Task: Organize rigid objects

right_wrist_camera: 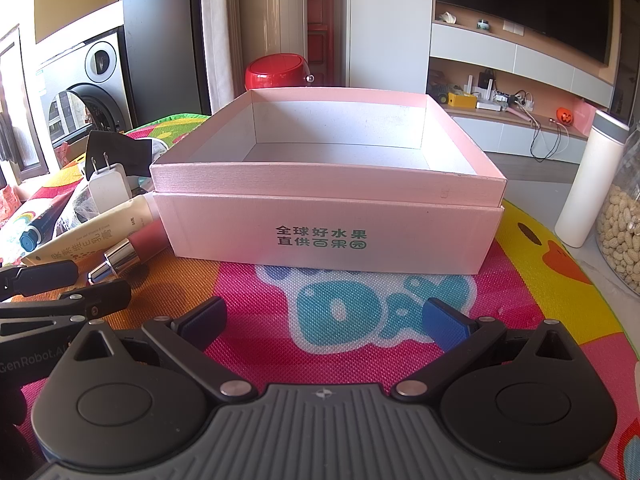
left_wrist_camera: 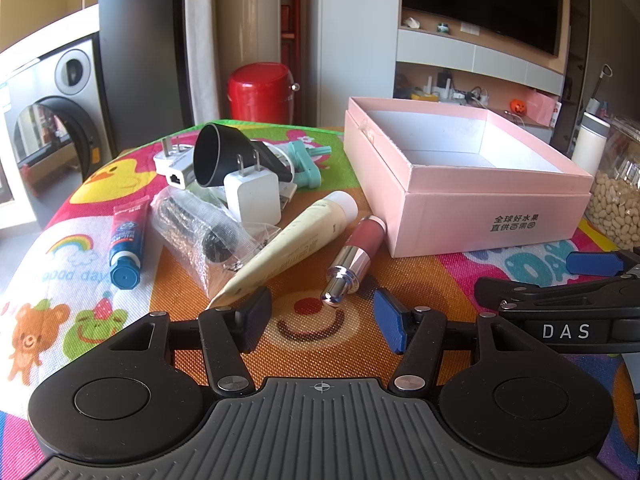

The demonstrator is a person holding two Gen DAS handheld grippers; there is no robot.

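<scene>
Left gripper (left_wrist_camera: pixel 323 316): its jaws stood wide apart and held nothing, low over the cartoon-printed mat (left_wrist_camera: pixel 168 300), with the silver tip of the pink lipstick (left_wrist_camera: pixel 352 262) lying just ahead of the gap.
Right gripper (right_wrist_camera: pixel 324 320): spread wide as well, holding nothing, hovering over the mat in front of the pink box (right_wrist_camera: pixel 328 220); its fingers also showed at the right edge of the left camera's view.
Pink box: open-topped, white inside with nothing in it, green print on its near side, resting on the mat to the right of the loose items.
Lipstick: lay on the mat just beside the box's left wall, tip pointing towards the left gripper.
Cream tube (left_wrist_camera: pixel 292 246): lay slantwise, just left of the lipstick, its white cap near the box corner.
Blue tube (left_wrist_camera: pixel 126 240): lay further left, cap towards the viewer.
Clear bag (left_wrist_camera: pixel 204 228): crumpled, with a dark object inside, between the two tubes.
White charger (left_wrist_camera: pixel 252 196): prongs up, behind the bag.
Black funnel (left_wrist_camera: pixel 218 156): on its side behind the charger, beside a white adapter (left_wrist_camera: pixel 174 164) and a teal clip (left_wrist_camera: pixel 306 164).
Right of the box: a white bottle (right_wrist_camera: pixel 588 184) and a jar of peanuts (right_wrist_camera: pixel 622 232).
</scene>
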